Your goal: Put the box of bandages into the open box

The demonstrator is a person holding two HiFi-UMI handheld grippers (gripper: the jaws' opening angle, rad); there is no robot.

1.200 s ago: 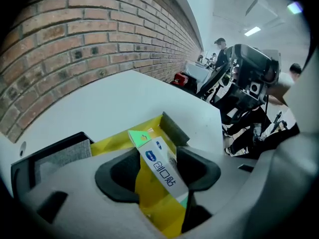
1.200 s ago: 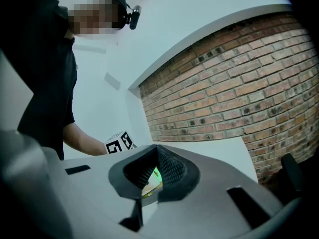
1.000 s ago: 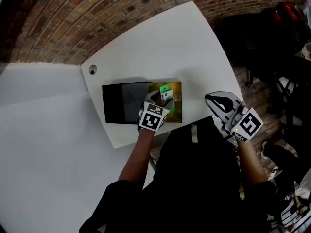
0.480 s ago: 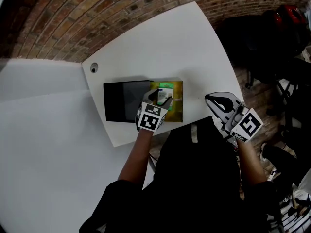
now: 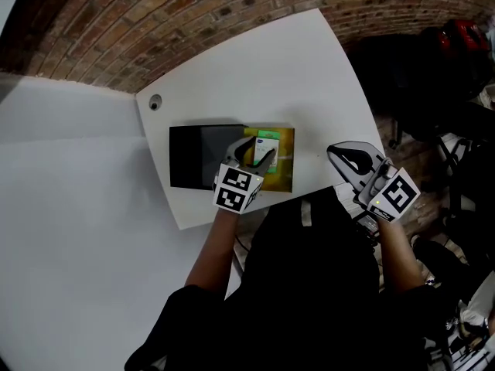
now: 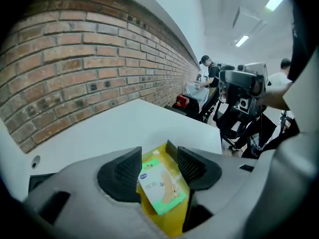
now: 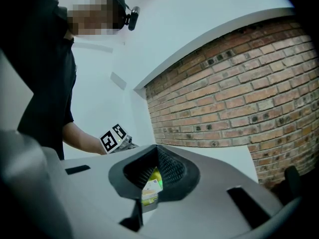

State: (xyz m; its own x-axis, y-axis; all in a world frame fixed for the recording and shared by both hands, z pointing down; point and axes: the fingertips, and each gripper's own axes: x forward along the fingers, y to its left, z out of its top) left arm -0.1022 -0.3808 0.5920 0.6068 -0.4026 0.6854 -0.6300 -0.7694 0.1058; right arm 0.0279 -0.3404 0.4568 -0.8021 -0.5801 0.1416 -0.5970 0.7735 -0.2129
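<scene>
The bandage box, white and green, lies flat inside the yellow open box on the white table. My left gripper hovers just over it, jaws open. In the left gripper view the bandage box shows between the two spread pads, resting on the yellow box. My right gripper is off to the right by the table's edge, shut and holding nothing. Past its pads the right gripper view shows a sliver of the yellow box and the left gripper's marker cube.
A black lid lies flat against the yellow box's left side. A round cable hole sits near the table's left corner. A brick wall runs behind the table. Dark chairs and a red bag stand to the right.
The bandage box stood upright in my left gripper a second ago; now it lies flat in the yellow box and the jaws have parted. The right gripper has stayed put.
</scene>
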